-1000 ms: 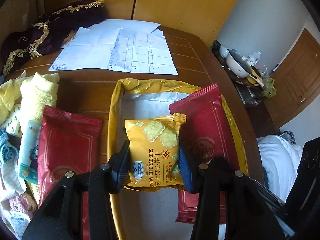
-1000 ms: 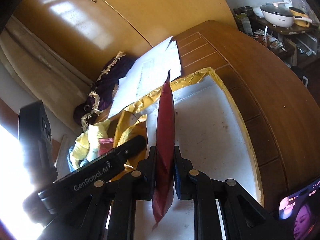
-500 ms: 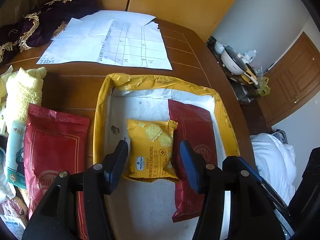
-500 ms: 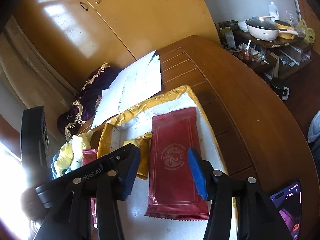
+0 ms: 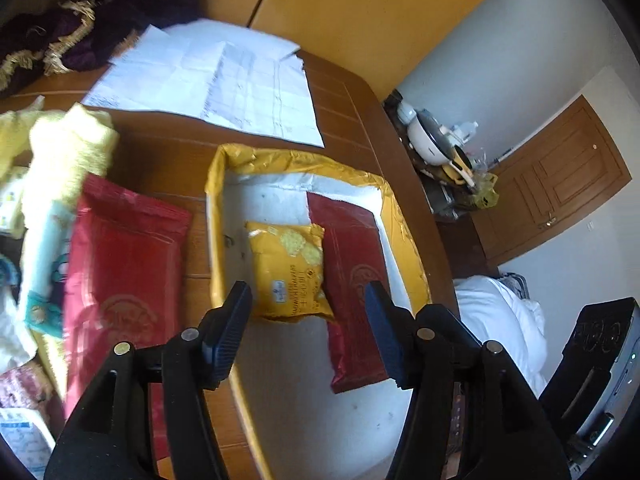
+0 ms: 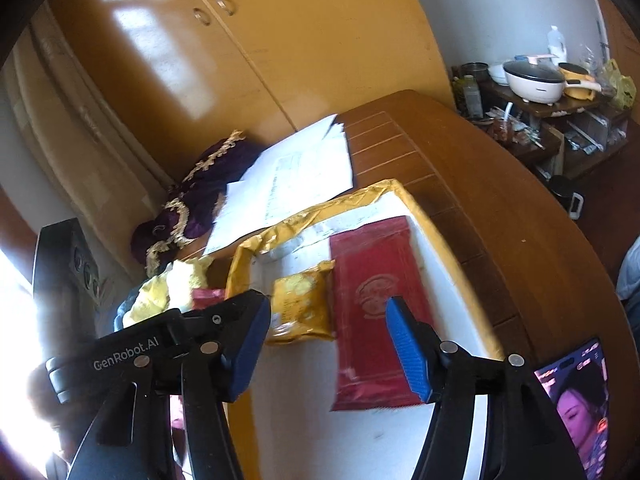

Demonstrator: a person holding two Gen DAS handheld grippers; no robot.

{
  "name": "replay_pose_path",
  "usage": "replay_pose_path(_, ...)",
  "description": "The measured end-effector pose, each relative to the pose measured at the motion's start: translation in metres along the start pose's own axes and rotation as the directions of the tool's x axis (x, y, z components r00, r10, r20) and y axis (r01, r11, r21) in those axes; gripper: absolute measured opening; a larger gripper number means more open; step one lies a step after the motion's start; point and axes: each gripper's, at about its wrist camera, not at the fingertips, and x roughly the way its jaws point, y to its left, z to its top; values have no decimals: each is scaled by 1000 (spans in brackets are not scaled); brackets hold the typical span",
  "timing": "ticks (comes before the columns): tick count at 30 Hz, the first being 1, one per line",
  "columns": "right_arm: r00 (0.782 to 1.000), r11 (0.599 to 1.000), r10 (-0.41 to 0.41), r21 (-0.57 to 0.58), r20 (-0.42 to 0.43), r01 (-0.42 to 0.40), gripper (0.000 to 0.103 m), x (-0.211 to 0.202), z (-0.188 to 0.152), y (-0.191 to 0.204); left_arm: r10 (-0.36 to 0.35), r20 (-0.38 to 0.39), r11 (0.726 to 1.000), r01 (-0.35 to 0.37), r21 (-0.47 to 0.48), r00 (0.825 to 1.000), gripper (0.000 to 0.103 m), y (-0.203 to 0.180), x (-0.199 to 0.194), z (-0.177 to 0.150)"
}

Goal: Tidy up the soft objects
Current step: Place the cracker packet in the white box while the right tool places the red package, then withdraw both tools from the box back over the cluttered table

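A yellow cracker packet (image 5: pixel 290 270) (image 6: pixel 302 306) lies flat inside the yellow-rimmed white tray (image 5: pixel 218 200) (image 6: pixel 452 264), with a red packet (image 5: pixel 352 280) (image 6: pixel 376 304) beside it on the right. Outside the tray, to its left, a second red packet (image 5: pixel 120 280) rests on the table. My left gripper (image 5: pixel 308 332) stands open above the tray's near part, holding nothing. In the right wrist view, my right gripper (image 6: pixel 328 344) is open too, above both packets.
A pile of yellow towels (image 5: pixel 68 152) and small packets sits at the table's left. White papers (image 5: pixel 216 80) and a purple fringed cloth (image 5: pixel 92 32) lie at the back. A phone (image 6: pixel 576 404) lies at the table's near right edge. A side shelf holds a cooker (image 6: pixel 532 80).
Both grippers opened and let go: the cracker packet and the red packet now lie flat in the tray. Both grippers have pulled back and up from them.
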Motion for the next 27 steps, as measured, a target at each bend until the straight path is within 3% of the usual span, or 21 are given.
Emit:
replay_pose_path(4,1000,999,27,-46,-4,-27,63,-4,-10,20,-14,49,999,16,-44,999,58,13,-22,-10)
replay_pose_path(9,998,996,53,-73,-30,-55,63,-2,-24,35,33,141,998,-26,-50,990,58,27,-58,-27)
replay_pose_path(15,994,994,52,-87,-100,-61,63,8,-46,47,80,200,996,-70,-57,977,58,46,-88,-50)
replay_pose_path(21,968,988,114,-77,-222,-134,63,30,-69,65,94,209,993,-77,-88,973,58,67,-103,-70)
replay_pose_path(27,965,985,117,-100,-233,-143,65,32,-77,83,99,208,989,-72,-131,973,58,86,-111,-81)
